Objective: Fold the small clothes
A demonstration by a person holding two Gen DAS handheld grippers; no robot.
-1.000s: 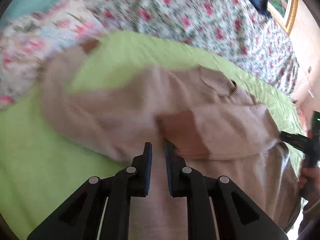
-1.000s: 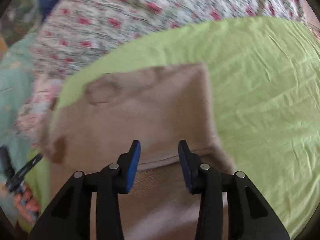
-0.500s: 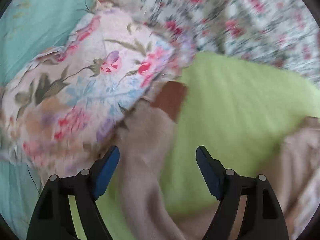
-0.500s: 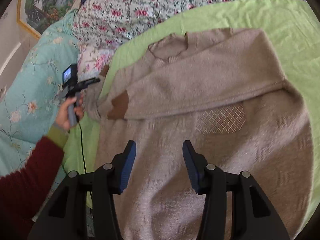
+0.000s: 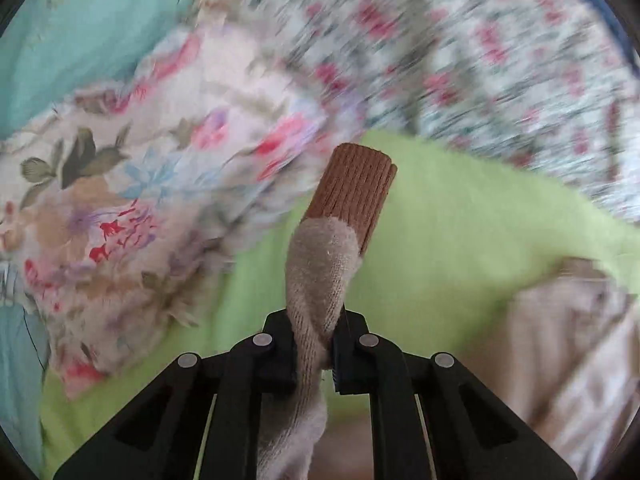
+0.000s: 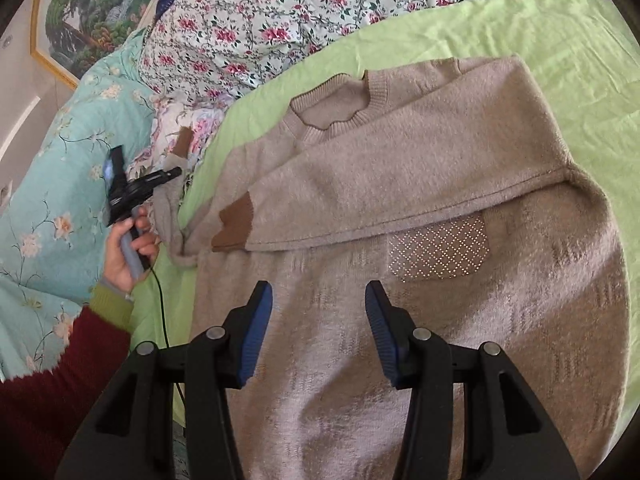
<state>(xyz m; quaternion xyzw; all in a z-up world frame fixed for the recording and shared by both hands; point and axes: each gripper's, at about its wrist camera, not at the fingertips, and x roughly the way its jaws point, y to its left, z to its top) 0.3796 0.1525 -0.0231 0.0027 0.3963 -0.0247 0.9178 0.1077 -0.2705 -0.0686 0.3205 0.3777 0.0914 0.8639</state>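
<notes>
A beige knit sweater (image 6: 420, 320) lies flat on a green sheet (image 6: 560, 40), neck toward the far side. One sleeve is folded across the chest, its brown cuff (image 6: 234, 226) at the left. My left gripper (image 5: 314, 344) is shut on the other sleeve (image 5: 320, 280), whose brown ribbed cuff (image 5: 354, 188) sticks up beyond the fingers. In the right wrist view the left gripper (image 6: 172, 172) holds that sleeve at the sweater's left side. My right gripper (image 6: 318, 328) is open and empty above the sweater's lower body.
A floral pillow (image 5: 140, 200) and a teal quilt (image 6: 52, 200) lie to the left. A rose-patterned duvet (image 6: 280, 20) lies beyond the green sheet. A framed painting (image 6: 80, 20) hangs on the wall at the far left.
My left gripper swung left off the folded sleeve, opened over the other sleeve, then shut on it and lifted its cuff end. My right gripper pulled back from the sweater and stayed open.
</notes>
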